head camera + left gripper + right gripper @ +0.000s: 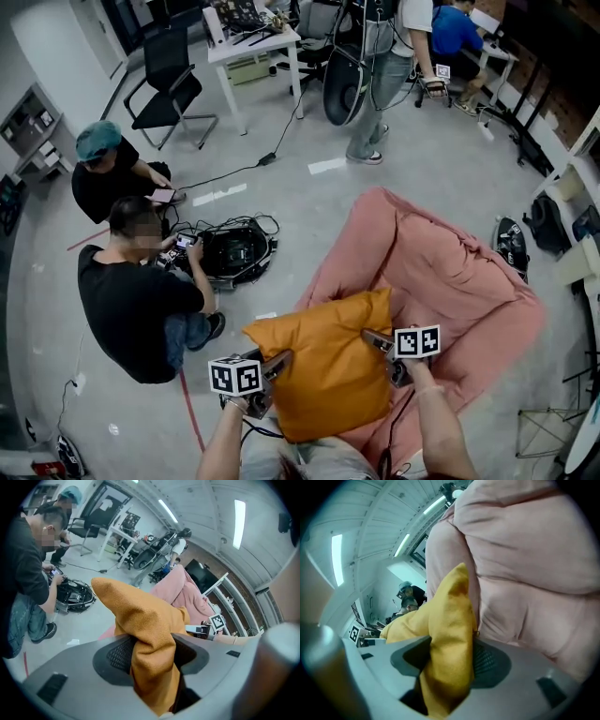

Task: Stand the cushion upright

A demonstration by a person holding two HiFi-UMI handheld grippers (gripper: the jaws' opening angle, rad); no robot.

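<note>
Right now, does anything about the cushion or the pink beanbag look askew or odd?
The orange cushion sits skewed on the pink beanbag, not squarely upright, its edges bunched where the left gripper and right gripper pinch it. Nothing looks spilled or damaged.

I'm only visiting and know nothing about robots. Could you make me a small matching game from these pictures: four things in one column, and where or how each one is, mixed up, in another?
Things:
1. orange fabric cushion
2. pink padded beanbag
3. black office chair
4. white table

Places or states:
A. unoccupied, far left of the room
B. cluttered on top, at the far end
C. pinched between the left gripper and the right gripper
D. slumped on the grey floor

Pairs: 1-C, 2-D, 3-A, 4-B.
</note>
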